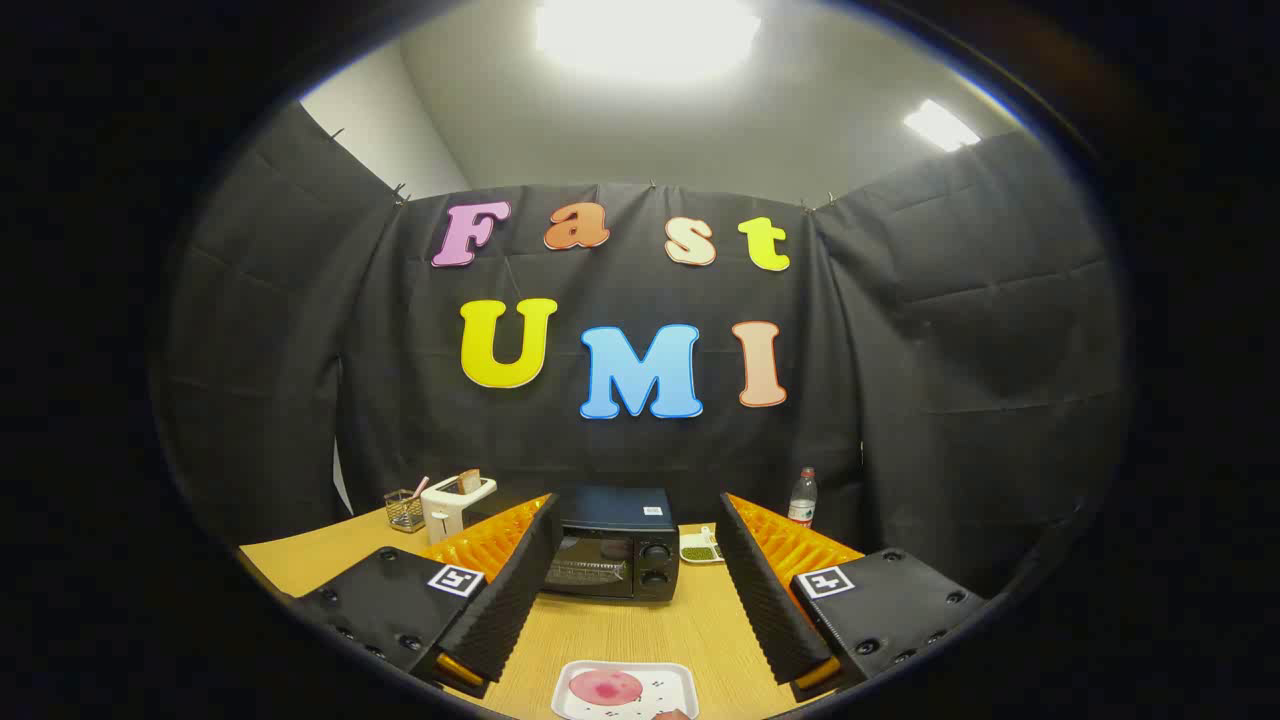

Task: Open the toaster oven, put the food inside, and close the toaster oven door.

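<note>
Tongs (632, 600) gape empty above the table (620, 630), toaster oven (612, 545) shut beyond, food tray (625, 690) below.

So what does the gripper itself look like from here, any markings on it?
The gripper has two wide fingers lined with ribbed pads. Behind them sit orange ridged parts and black blocks with screws, each carrying a square black-and-white marker tag.
</note>
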Demonstrator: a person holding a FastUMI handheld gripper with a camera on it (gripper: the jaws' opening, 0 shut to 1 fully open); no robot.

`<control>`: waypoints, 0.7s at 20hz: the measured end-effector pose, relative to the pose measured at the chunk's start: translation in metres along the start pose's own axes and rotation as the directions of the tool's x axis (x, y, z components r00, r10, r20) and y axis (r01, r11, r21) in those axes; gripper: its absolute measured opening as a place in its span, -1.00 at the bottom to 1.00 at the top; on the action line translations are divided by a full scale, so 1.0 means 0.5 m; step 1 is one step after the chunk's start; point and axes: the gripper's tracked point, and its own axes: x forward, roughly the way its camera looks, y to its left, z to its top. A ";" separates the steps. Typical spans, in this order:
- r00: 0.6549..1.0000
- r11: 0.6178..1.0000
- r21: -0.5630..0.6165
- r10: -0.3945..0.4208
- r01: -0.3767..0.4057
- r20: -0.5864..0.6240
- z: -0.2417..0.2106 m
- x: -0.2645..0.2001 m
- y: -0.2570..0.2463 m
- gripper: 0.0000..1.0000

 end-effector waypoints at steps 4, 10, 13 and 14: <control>1.000 1.000 0.004 -0.007 0.007 -0.008 0.002 -0.007 -0.007 0.95; 1.000 1.000 0.005 -0.010 0.010 -0.007 0.003 -0.010 -0.006 0.95; 1.000 1.000 0.011 -0.007 0.007 -0.014 -0.003 -0.009 0.003 0.95; 1.000 1.000 0.012 -0.005 0.005 -0.017 -0.003 -0.009 0.007 0.95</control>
